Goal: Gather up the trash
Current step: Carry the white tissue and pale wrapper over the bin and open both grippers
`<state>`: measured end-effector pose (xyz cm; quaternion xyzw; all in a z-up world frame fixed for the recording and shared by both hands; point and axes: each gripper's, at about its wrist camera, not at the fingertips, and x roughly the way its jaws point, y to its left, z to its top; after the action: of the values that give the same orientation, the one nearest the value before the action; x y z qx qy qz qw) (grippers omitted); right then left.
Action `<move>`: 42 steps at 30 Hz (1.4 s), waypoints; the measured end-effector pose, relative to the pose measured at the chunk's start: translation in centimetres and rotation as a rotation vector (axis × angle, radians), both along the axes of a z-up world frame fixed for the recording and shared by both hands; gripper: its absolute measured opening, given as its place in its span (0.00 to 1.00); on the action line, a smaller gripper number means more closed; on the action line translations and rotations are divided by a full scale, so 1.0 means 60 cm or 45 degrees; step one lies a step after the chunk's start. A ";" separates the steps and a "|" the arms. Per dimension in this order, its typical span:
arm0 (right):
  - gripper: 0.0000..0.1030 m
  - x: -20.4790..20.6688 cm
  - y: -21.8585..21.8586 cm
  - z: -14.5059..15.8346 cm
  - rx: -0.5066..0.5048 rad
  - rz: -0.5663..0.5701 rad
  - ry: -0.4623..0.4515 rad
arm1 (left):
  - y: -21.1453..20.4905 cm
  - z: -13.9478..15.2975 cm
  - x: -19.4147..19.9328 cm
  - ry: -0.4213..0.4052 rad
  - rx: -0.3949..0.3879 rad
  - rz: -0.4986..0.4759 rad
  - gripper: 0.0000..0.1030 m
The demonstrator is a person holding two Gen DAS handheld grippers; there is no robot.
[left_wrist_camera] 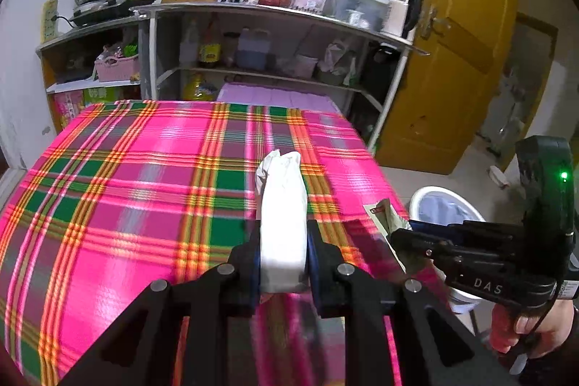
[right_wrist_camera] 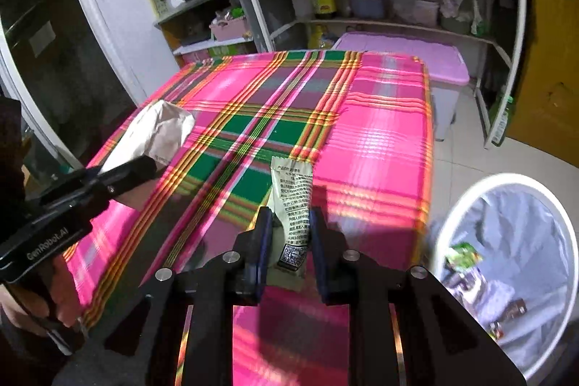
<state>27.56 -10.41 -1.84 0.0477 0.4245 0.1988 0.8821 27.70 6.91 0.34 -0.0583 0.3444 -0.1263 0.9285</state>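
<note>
My left gripper [left_wrist_camera: 284, 232] is shut on a crumpled white paper wad [left_wrist_camera: 282, 201] and holds it above the pink plaid tablecloth [left_wrist_camera: 144, 187]. In the right wrist view the same wad [right_wrist_camera: 155, 129] sticks out of the left gripper [right_wrist_camera: 150, 165] at the left. My right gripper [right_wrist_camera: 289, 217] grips a pale printed sachet wrapper [right_wrist_camera: 291, 187] between its blue pads, over the table's near right part. The left wrist view shows that wrapper [left_wrist_camera: 381, 214] in the right gripper [left_wrist_camera: 396, 236] near the table's right edge. A white trash bin [right_wrist_camera: 506, 179] with a bag liner stands on the floor to the right.
The bin [left_wrist_camera: 443, 196] holds several wrappers. Behind the table are a metal shelf unit [left_wrist_camera: 275, 13] with bottles, a purple-lidded box [right_wrist_camera: 405, 56] and a yellow door [left_wrist_camera: 463, 60]. A hand [left_wrist_camera: 542, 328] grips the right gripper's handle.
</note>
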 end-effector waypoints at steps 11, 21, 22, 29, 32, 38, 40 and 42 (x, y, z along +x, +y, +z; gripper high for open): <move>0.21 -0.113 -0.083 0.053 0.066 -0.083 -0.075 | -0.081 0.033 -0.109 -0.054 -0.055 -0.067 0.21; 0.21 -0.178 -0.144 0.073 0.100 -0.165 -0.116 | -0.131 0.050 -0.162 -0.073 -0.058 -0.125 0.21; 0.21 -0.182 -0.150 0.073 0.101 -0.175 -0.118 | -0.138 0.051 -0.165 -0.074 -0.058 -0.136 0.21; 0.21 -0.196 -0.200 0.067 0.111 -0.252 -0.113 | -0.182 0.051 -0.161 -0.066 -0.054 -0.201 0.21; 0.21 -0.198 -0.221 0.065 0.115 -0.283 -0.112 | -0.203 0.048 -0.154 -0.060 -0.052 -0.232 0.21; 0.21 -0.194 -0.258 0.056 0.118 -0.337 -0.100 | -0.246 0.040 -0.134 -0.049 -0.049 -0.293 0.21; 0.21 -0.192 -0.266 0.053 0.118 -0.350 -0.094 | -0.260 0.037 -0.129 -0.046 -0.047 -0.311 0.21; 0.21 -0.188 -0.277 0.047 0.119 -0.363 -0.083 | -0.274 0.032 -0.121 -0.043 -0.044 -0.328 0.21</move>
<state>16.26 -27.02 0.97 0.1419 0.3749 0.0925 0.9115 20.43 -9.50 2.29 -0.0274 0.3312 -0.2513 0.9091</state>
